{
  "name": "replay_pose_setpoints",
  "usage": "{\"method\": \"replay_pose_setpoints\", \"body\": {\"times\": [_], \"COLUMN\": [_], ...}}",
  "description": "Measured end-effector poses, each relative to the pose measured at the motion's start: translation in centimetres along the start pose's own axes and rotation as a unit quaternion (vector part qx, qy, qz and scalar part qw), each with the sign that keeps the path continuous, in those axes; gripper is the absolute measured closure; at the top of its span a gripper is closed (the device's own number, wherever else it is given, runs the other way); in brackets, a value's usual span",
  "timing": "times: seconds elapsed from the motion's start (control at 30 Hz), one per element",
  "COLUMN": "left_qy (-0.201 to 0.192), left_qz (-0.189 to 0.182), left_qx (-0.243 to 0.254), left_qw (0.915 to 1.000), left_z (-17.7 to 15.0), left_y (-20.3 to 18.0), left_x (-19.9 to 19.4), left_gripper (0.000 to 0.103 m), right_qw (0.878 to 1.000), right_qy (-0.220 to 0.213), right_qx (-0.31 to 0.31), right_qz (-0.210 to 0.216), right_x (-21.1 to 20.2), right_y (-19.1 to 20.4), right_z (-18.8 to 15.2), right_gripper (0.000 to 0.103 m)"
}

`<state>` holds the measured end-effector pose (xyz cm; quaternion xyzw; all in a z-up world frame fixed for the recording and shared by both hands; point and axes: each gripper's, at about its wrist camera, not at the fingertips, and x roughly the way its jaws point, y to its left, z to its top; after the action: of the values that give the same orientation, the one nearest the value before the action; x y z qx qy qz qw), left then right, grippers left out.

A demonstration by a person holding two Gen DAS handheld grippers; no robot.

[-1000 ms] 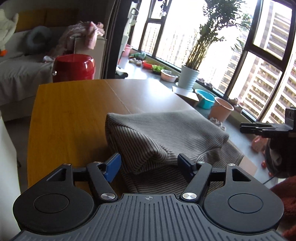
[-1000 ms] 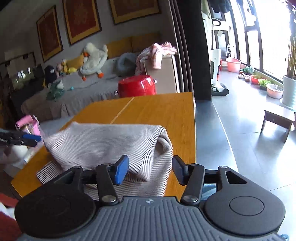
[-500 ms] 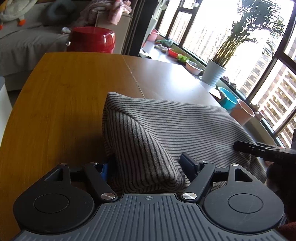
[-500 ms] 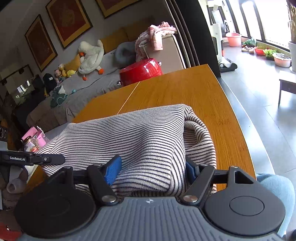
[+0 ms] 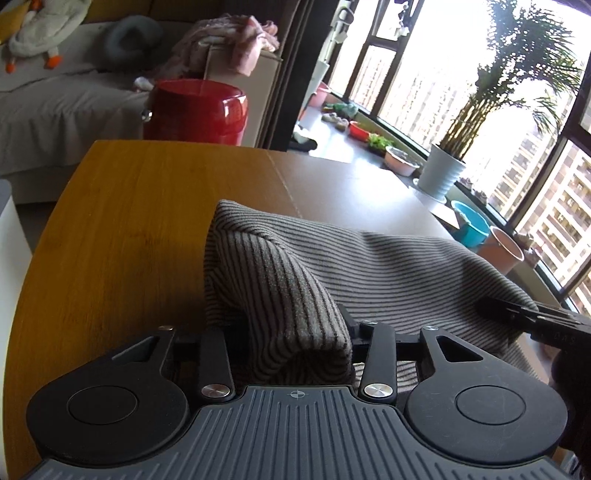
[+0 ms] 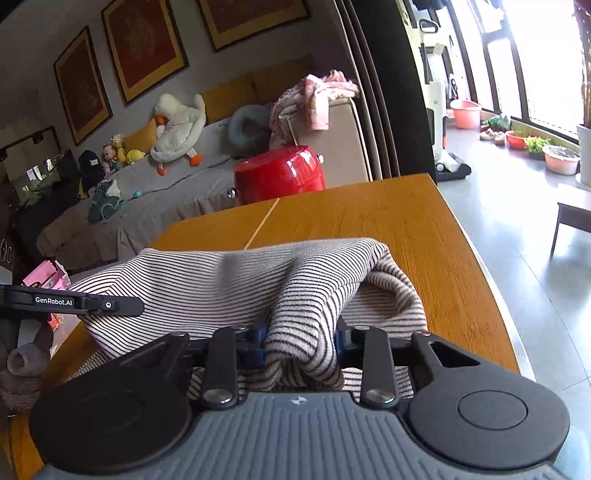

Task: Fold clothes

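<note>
Two grippers at one striped garment [image 5: 388, 266], on a wooden table [image 5: 122, 221].

From the left wrist: left gripper [image 5: 291, 332] low at the near edge of the cloth, jaws closing, a thick bunched fold of the grey-and-dark stripes squeezed between them and bulging up over the fingers. Fingertips mostly buried under the fabric. Rest of the garment spread to the right across the table, its far fold raised in a ridge. Dark tip of the right gripper [image 5: 532, 319] in from the right edge, touching the garment's right end. Beyond the table: a red pot [image 5: 195, 110], a sofa with a plush duck [image 5: 37, 33], a potted palm [image 5: 443, 177] by the window.

From the right wrist: right gripper [image 6: 301, 343] also closing, a pinched hump of striped fabric clamped between the blue-padded fingers [image 6: 258, 332], cloth wrinkled and drawn in toward the grip. Garment [image 6: 221, 280] here lying near the table's near corner, a rolled hem looping out on the right side. Left gripper [image 6: 74, 304] visible as a black bar marked "GenRobot.AI" at the left, against the garment's far end. Red pot [image 6: 280, 173] past the far table edge, framed pictures [image 6: 147, 48] on the wall behind.
</note>
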<state>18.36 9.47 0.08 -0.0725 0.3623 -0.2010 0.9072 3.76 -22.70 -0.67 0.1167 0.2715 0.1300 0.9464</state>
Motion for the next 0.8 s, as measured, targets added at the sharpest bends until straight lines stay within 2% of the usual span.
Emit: {"method": "replay_pose_setpoints", "body": {"times": [0.17, 0.27, 0.4, 0.43, 0.5, 0.7, 0.73, 0.8], "left_qy": [-0.025, -0.020, 0.015, 0.019, 0.017, 0.010, 0.008, 0.007], "left_qz": [-0.039, -0.030, 0.001, 0.002, -0.003, -0.018, -0.022, -0.023], "left_qx": [0.033, 0.055, 0.046, 0.039, 0.026, 0.006, 0.001, -0.003], "left_qw": [0.9984, 0.9978, 0.9988, 0.9990, 0.9995, 0.9998, 0.9997, 0.9997], "left_z": [-0.5, -1.6, -3.6, -4.0, -3.9, -3.0, -3.0, -2.7], "left_y": [-2.6, -3.2, -1.7, -1.2, -0.5, 0.2, 0.2, 0.1], "left_x": [-3.8, -3.8, -1.5, -1.1, -1.3, -2.4, -2.5, -2.4], "left_gripper": [0.065, 0.064, 0.060, 0.056, 0.053, 0.054, 0.054, 0.054], "right_qw": [0.999, 0.999, 0.998, 0.997, 0.997, 0.995, 0.994, 0.994], "right_qy": [-0.019, -0.019, 0.030, 0.040, 0.039, 0.036, 0.036, 0.029], "right_qx": [0.009, 0.023, 0.049, 0.053, 0.061, 0.086, 0.096, 0.096], "right_qz": [0.030, 0.041, 0.031, 0.026, 0.027, 0.047, 0.050, 0.051], "right_x": [-4.4, -6.3, -5.1, -4.8, -4.7, -5.5, -5.4, -5.5], "right_y": [0.1, -0.3, -0.7, -0.7, -0.8, -1.8, -2.1, -1.8], "right_z": [0.6, 0.1, -3.6, -4.5, -5.8, -4.8, -4.6, -3.7], "right_gripper": [0.080, 0.078, 0.073, 0.073, 0.071, 0.066, 0.067, 0.079]}}
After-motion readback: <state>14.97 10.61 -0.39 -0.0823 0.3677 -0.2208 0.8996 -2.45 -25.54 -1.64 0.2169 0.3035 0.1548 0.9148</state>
